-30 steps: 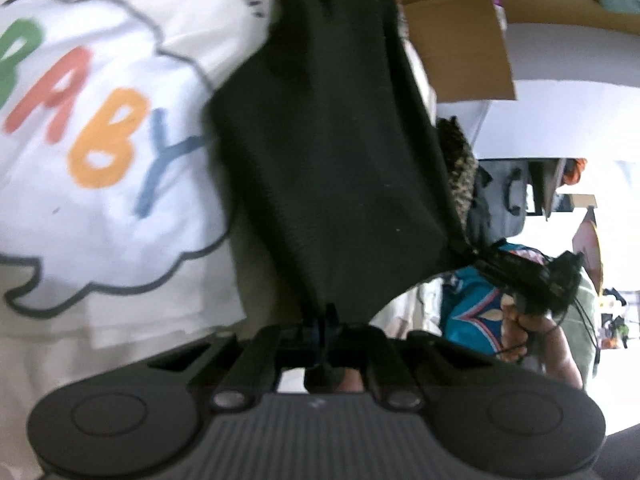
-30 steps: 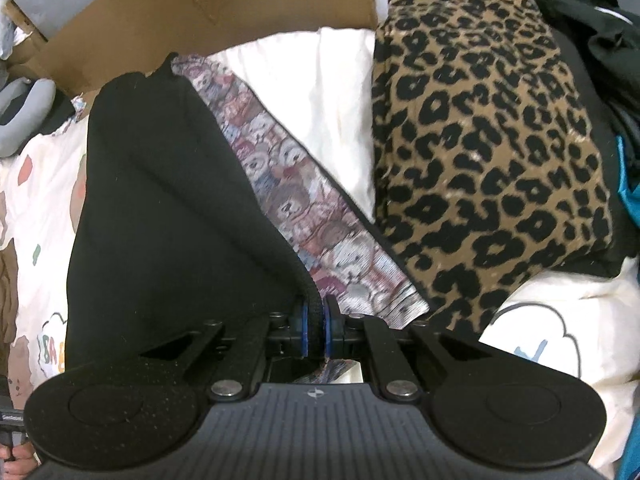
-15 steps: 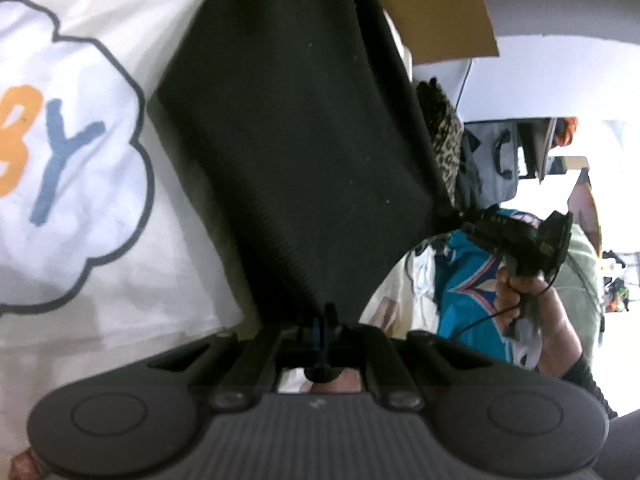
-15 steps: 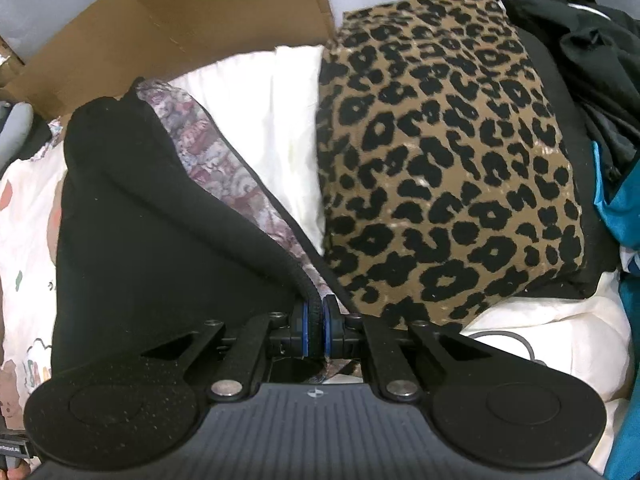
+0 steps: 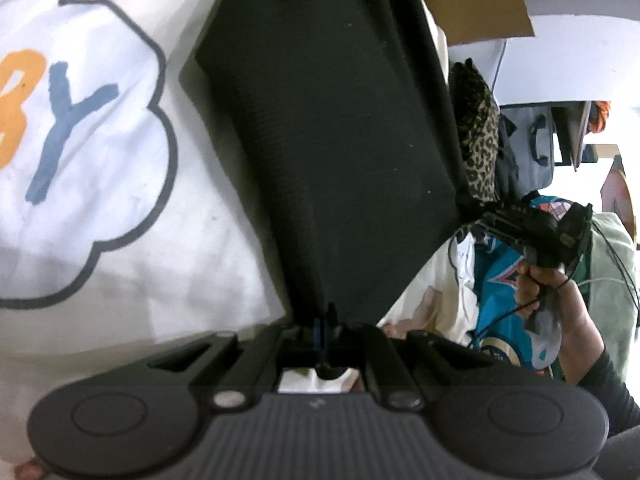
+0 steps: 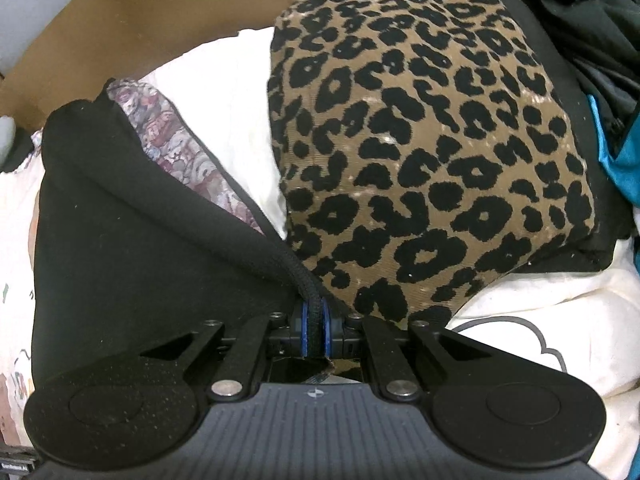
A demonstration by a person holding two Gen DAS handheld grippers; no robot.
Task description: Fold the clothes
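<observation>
A black garment (image 5: 328,128) with a patterned lining hangs stretched between both grippers. My left gripper (image 5: 322,330) is shut on its lower edge, over a white sheet (image 5: 132,216) with a cloud print. In the right wrist view the same black garment (image 6: 132,264) drapes to the left, and my right gripper (image 6: 314,326) is shut on its thick hem. The lining (image 6: 176,152) shows along the fold. In the left wrist view, the right gripper (image 5: 536,232) and the hand holding it appear at the right.
A folded leopard-print garment (image 6: 428,152) lies right ahead of the right gripper on the white bedding (image 6: 224,92). Dark clothes (image 6: 576,16) and a teal garment (image 6: 624,160) pile at the right. Brown cardboard (image 6: 152,12) stands behind.
Both grippers have sunk a little with the black garment. The leopard-print garment looms larger and nearer in the right wrist view. The cloud print has slid left in the left wrist view.
</observation>
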